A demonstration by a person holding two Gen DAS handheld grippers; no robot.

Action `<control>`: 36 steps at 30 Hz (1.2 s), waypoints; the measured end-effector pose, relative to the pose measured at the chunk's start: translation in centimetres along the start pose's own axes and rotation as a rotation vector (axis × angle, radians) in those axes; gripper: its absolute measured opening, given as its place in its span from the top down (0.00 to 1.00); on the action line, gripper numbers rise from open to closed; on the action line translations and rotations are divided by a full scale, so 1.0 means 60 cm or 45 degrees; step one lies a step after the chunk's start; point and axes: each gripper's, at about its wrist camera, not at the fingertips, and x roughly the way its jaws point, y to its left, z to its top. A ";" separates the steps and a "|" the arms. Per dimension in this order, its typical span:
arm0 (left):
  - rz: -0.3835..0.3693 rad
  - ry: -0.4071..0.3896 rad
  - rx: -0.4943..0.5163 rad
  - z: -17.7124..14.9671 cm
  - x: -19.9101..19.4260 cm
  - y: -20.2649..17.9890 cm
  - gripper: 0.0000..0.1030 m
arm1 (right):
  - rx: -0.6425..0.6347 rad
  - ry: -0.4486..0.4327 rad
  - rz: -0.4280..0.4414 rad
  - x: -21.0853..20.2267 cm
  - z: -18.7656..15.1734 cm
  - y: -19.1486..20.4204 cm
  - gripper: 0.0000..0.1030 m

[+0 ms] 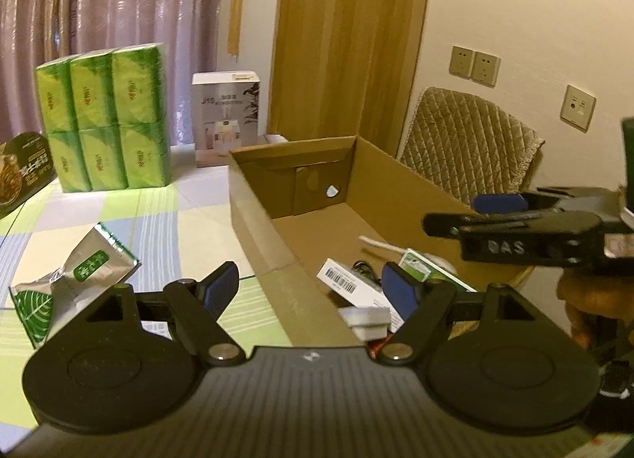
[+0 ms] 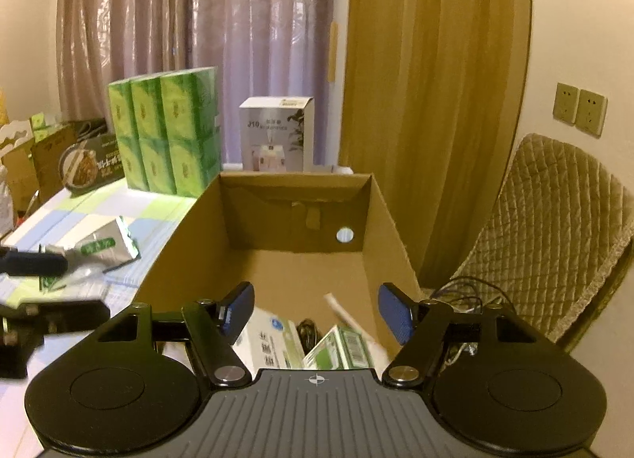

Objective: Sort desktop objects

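Cardboard box stands open on the checked tablecloth, and everything below is placed against it. Inside, at its near end, lie a white carton with a barcode, a green-and-white packet, a black cable between them, and a thin white stick on the floor of the box; its far end is bare cardboard. Outside its left wall a silver-and-green foil pouch lies on the cloth. Beyond its far left corner stands a stack of green tissue packs, and a white product box just behind its far wall. The right gripper hovers over the near end, jaws apart and empty. The left gripper straddles the box's left wall, also spread, gripping nothing.
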 end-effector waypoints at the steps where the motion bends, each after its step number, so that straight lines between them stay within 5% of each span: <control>1: 0.004 0.003 -0.011 -0.002 -0.002 0.004 0.27 | 0.003 0.004 0.001 -0.004 -0.005 0.000 0.35; 13: 0.092 0.016 -0.092 -0.028 -0.050 0.061 0.26 | 0.080 -0.020 0.019 -0.070 -0.041 0.029 0.26; 36: 0.325 0.016 -0.095 -0.057 -0.210 0.233 0.22 | -0.050 -0.060 0.273 -0.120 -0.021 0.225 0.13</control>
